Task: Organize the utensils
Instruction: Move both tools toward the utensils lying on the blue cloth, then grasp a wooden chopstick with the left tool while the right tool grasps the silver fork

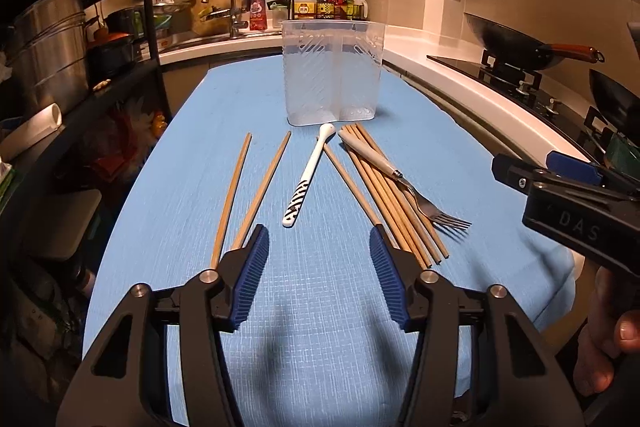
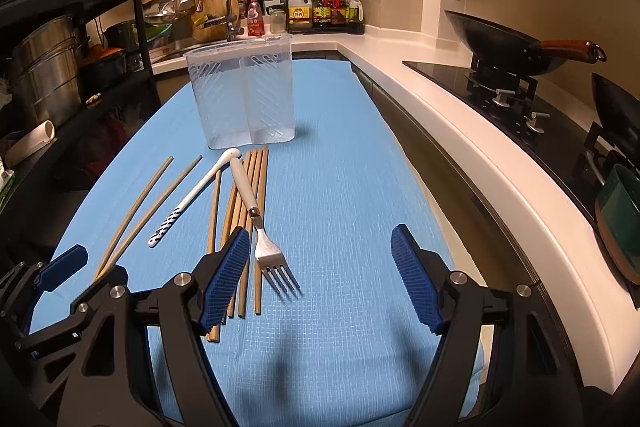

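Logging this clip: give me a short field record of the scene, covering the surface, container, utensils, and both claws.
surface: blue table mat
container: clear two-compartment holder, upright, looks empty
loose chopsticks: two, apart from the rest, on the left
chopstick bundle: lying flat on the mat
fork: lying across the bundle, tines toward the cameras
white spoon: between the loose pair and the bundle
left claw: open, holding nothing
right claw: open, holding nothing
progress: nothing in the holder yet

Holder (image 1: 332, 75) upright at far end of bench (image 1: 320, 307). Before it, left to right: two separate chopsticks (image 1: 256, 195), spoon (image 1: 306, 183), chopstick bundle (image 1: 384, 195). Fork (image 1: 404, 183) lies across bundle, tines nearest camera.
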The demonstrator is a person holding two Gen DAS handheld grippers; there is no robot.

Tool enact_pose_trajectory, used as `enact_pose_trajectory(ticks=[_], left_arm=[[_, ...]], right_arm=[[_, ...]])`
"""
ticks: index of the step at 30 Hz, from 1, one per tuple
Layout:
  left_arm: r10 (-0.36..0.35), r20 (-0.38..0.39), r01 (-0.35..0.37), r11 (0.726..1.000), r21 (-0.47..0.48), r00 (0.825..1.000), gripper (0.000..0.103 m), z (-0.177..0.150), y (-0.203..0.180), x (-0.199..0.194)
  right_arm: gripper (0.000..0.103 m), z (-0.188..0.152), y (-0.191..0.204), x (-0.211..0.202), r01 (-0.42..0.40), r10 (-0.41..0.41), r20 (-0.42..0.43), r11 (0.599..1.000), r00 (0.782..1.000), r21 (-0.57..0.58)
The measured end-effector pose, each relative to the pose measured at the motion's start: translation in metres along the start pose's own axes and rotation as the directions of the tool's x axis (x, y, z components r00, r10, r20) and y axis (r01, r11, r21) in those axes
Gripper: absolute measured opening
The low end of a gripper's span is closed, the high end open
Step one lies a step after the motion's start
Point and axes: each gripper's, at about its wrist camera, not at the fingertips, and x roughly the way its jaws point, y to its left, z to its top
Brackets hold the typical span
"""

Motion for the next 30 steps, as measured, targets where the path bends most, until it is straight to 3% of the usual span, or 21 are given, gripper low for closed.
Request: enact_pose_trajectory(ticks=[7, 10, 13, 18, 21, 25, 28, 30], left_arm=[[-0.002, 0.018, 0.002, 1.000, 0.015, 1.000, 0.047, 0.001, -0.004, -0.005], [-0.008, 0.019, 0.008, 1.000, 0.021, 1.000, 0.047, 0.004, -0.005, -0.008], [-0.019, 0.020, 0.019, 1.000, 0.016, 1.000, 0.047, 0.016, -0.001, -0.013], [-0.041, 0.054, 0.039, 0.999, 0.032, 0.998, 0.039, 0.067, 0.017, -0.014], [-0.036, 0.067, 0.033, 0.999, 0.042, 0.997, 0.027, 0.104, 0.033, -0.003], [-0.020, 0.058, 0.015, 0.996, 0.092, 0.998, 0.018, 0.138, 0.048, 0.025], [-0.016, 0.039, 0.014, 0.997, 0.071, 0.999, 0.018, 0.147, 0.062, 0.046], [0.020, 0.070, -0.026, 0.996, 0.086, 0.997, 0.018, 0.141, 0.070, 0.059]], right_arm=[[0.073, 0.000, 0.001, -0.003, 0.008, -0.007, 0.016, 1.000, 1.000, -0.010], [0.068, 0.003, -0.002, -0.005, -0.001, 0.001, 0.019, 1.000, 1.000, 0.007], [0.067, 0.017, -0.008, -0.010, -0.005, 0.003, 0.047, 0.999, 0.999, 0.042], [0.067, 0.059, -0.015, -0.012, -0.049, 0.044, 0.083, 0.997, 0.996, 0.060], [0.064, 0.088, -0.006, -0.009, -0.073, 0.072, 0.116, 0.997, 0.991, 0.003], [0.049, 0.123, 0.010, 0.004, -0.132, 0.149, 0.149, 0.984, 0.978, -0.118], [0.034, 0.138, 0.018, 0.023, -0.171, 0.191, 0.120, 0.972, 0.974, -0.161], [0.032, 0.140, 0.021, 0.037, -0.196, 0.218, 0.107, 0.963, 0.970, -0.187]])
